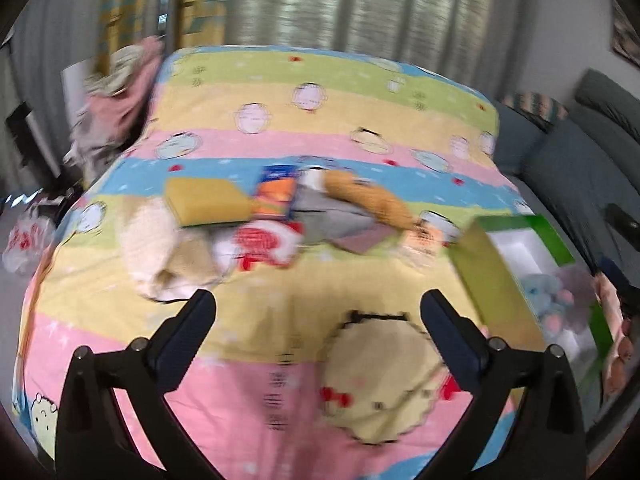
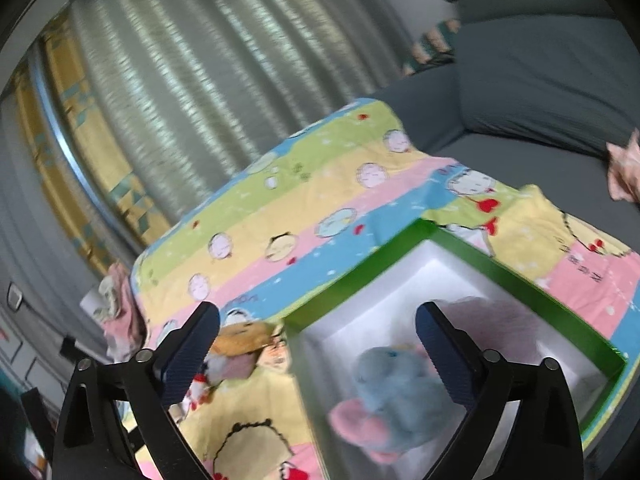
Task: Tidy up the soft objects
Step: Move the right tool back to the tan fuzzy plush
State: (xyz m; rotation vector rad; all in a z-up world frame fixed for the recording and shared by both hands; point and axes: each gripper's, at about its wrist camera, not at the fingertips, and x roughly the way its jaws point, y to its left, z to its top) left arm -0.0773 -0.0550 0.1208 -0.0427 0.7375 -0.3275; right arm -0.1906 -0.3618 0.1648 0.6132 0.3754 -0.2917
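My left gripper (image 1: 318,300) has its jaws spread wide with nothing between them, hanging over a bare stretch of the striped cartoon bedspread (image 1: 280,92). My right gripper (image 2: 318,316) is just as wide and just as empty, poised above the green box (image 2: 520,276). Down inside that box lies a blue plush with pink ears (image 2: 396,384), apart from the pads, and I judge it is already put away, with a pale pinkish soft thing (image 2: 492,320) beside it, too blurred to name.

Further out, the left wrist view shows the rest of the heap across the middle of the bed: a cream fluffy piece (image 1: 152,240), a yellow sponge-like block (image 1: 204,200), an orange-and-blue packet (image 1: 276,192), a red-and-white printed item (image 1: 260,244), grey cloth (image 1: 340,220) and a tan plush (image 1: 372,196) draped over it. The box sits at the bed's right edge, near the pile, so each carry is short, I reckon. The cream piece lies nearest my left jaws
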